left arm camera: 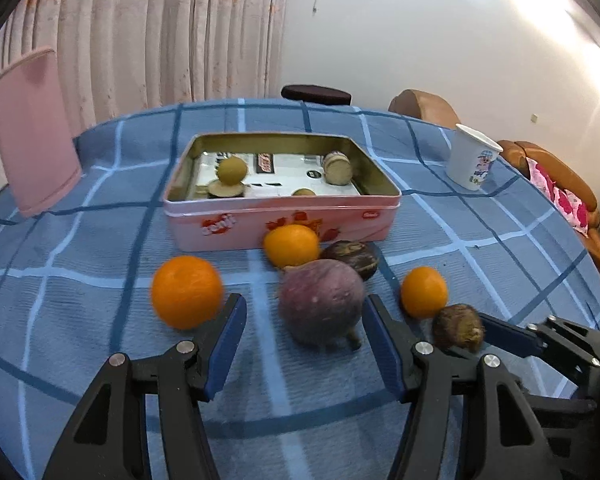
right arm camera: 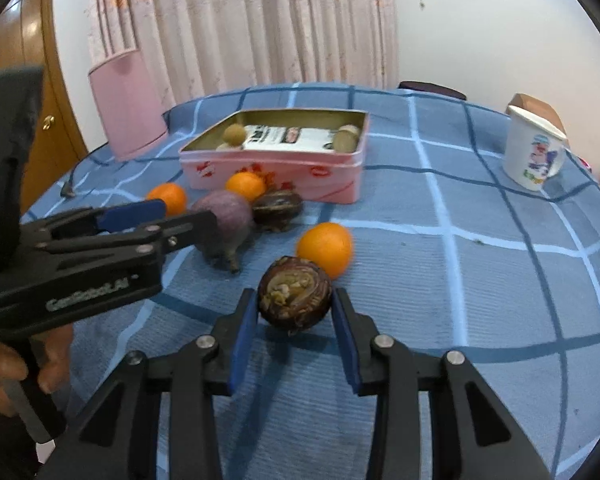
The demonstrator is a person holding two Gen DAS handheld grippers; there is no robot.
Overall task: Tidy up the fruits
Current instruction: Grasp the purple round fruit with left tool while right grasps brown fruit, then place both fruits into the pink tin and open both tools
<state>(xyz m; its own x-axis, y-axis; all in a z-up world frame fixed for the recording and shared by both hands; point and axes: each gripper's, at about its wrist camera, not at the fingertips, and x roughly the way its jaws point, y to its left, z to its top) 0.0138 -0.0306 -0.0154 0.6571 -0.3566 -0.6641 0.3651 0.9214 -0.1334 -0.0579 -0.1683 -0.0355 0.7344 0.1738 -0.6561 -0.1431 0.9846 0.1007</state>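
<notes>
A blue tablecloth (left arm camera: 480,216) checked with pale and dark lines carries a pink tin (left arm camera: 284,220) with red print, bright orange tangerines (left arm camera: 187,292), a dusky purple fruit (left arm camera: 320,307) and a white cartoon-printed cup (left arm camera: 473,158).

Fruits (left arm camera: 321,307) lie before the tin (left arm camera: 284,224), which perhaps holds nuts (left arm camera: 231,172).

A white cup (left arm camera: 473,157) stands at two o'clock on the blue checked cloth (left arm camera: 480,224); pink chair (left arm camera: 34,132) at ten, curtain (left arm camera: 172,28) at twelve.

the nearest orange (left arm camera: 187,292) is motion-blurred, and the tin (left arm camera: 284,224) wall hides one small fruit's lower half.
</notes>
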